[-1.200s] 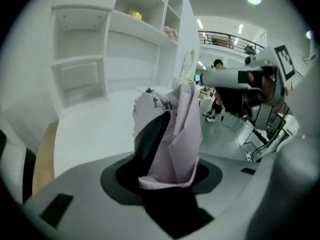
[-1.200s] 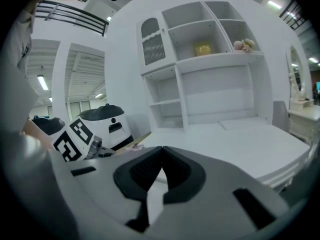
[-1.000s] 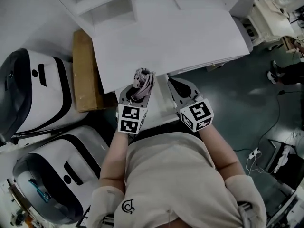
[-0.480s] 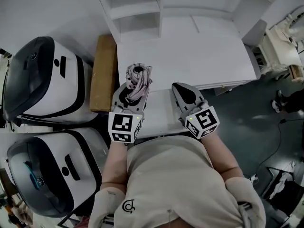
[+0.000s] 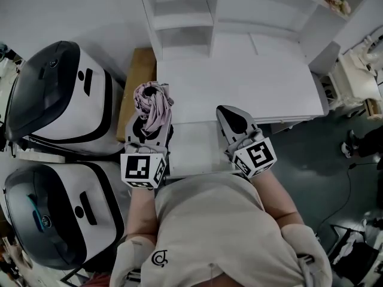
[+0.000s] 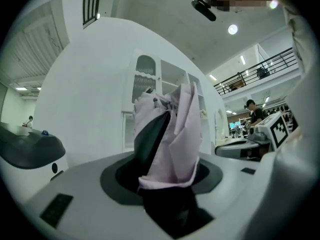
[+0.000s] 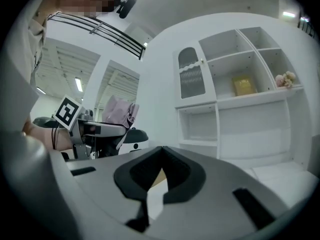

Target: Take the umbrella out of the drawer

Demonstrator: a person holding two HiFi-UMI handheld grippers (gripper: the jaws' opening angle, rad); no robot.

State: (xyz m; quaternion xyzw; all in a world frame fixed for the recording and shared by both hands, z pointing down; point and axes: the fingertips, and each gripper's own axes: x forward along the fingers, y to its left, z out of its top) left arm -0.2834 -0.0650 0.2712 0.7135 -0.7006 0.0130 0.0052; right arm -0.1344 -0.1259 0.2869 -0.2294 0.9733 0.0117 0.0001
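White-and-black machine housings [image 5: 57, 94] are crowding the space left of the left gripper [image 5: 149, 123], leaving little room on that side. A brown cardboard box [image 5: 137, 79] is standing between them and the white desk [image 5: 251, 82], just ahead and to the left of the jaws. The left gripper is clamping a folded pale mauve umbrella [image 5: 152, 103], with the bundle holding its jaws partway apart. The umbrella is sticking out past the fingertips by the desk's left front corner, clear of the drawer. The open white drawer [image 5: 191, 148] is lying between the two grippers, its front edge close to the person's torso. The right gripper [image 5: 230, 113] is hovering at the drawer's right edge, its jaws brought together on nothing and its tips reaching the desk's front edge. Ahead of it the desktop is stretching wide and flat up to the white shelf unit [image 5: 185, 17]. To its right, dark floor [image 5: 335, 166] is offering open room.
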